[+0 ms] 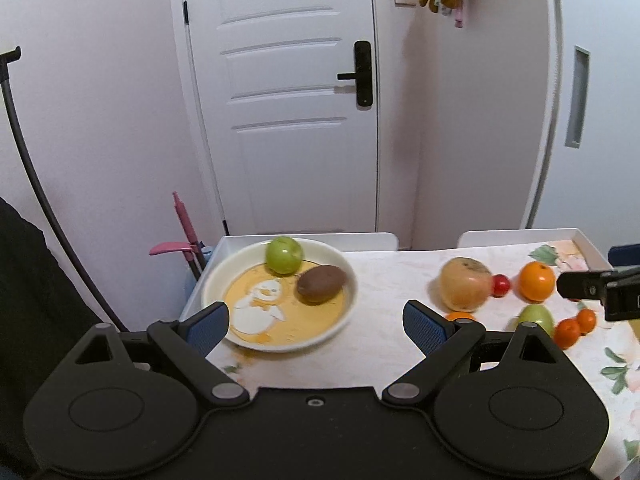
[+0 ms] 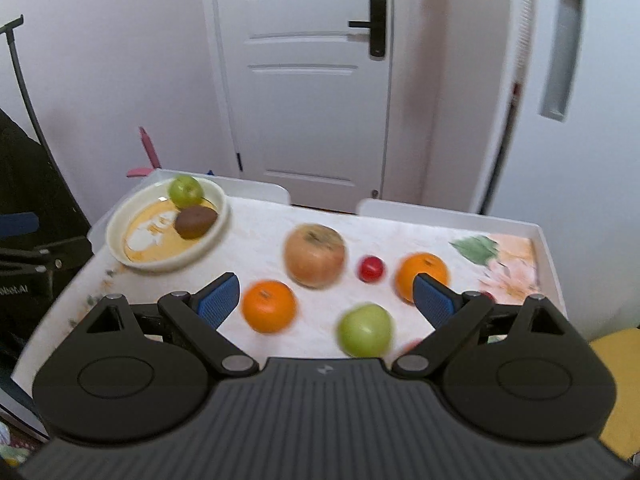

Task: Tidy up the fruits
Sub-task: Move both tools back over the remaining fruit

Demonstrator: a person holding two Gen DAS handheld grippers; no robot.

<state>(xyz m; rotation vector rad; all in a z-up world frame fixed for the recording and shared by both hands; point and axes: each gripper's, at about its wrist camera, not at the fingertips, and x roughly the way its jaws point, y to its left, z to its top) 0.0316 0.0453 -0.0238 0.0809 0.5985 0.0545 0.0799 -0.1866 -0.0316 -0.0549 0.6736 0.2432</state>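
Note:
A cream bowl (image 1: 344, 316) (image 2: 116, 240) with a duck picture holds a green apple (image 1: 283, 255) (image 2: 185, 190) and a brown kiwi (image 1: 321, 283) (image 2: 196, 221). On the floral cloth lie a large tan apple (image 1: 464, 284) (image 2: 314, 255), a small red fruit (image 1: 501, 285) (image 2: 371, 268), two oranges (image 2: 269, 305) (image 2: 416, 268), another green apple (image 2: 365, 330) (image 1: 536, 317) and small tangerines (image 1: 568, 332). My left gripper (image 1: 316, 320) is open and empty just in front of the bowl. My right gripper (image 2: 326, 300) is open and empty above the loose fruit.
The table is a white tray-like top with a raised rim (image 2: 548, 248). A white door (image 1: 288, 100) stands behind it. A pink tool (image 1: 184, 224) leans at the far left corner. A black stand (image 2: 36, 256) is to the left.

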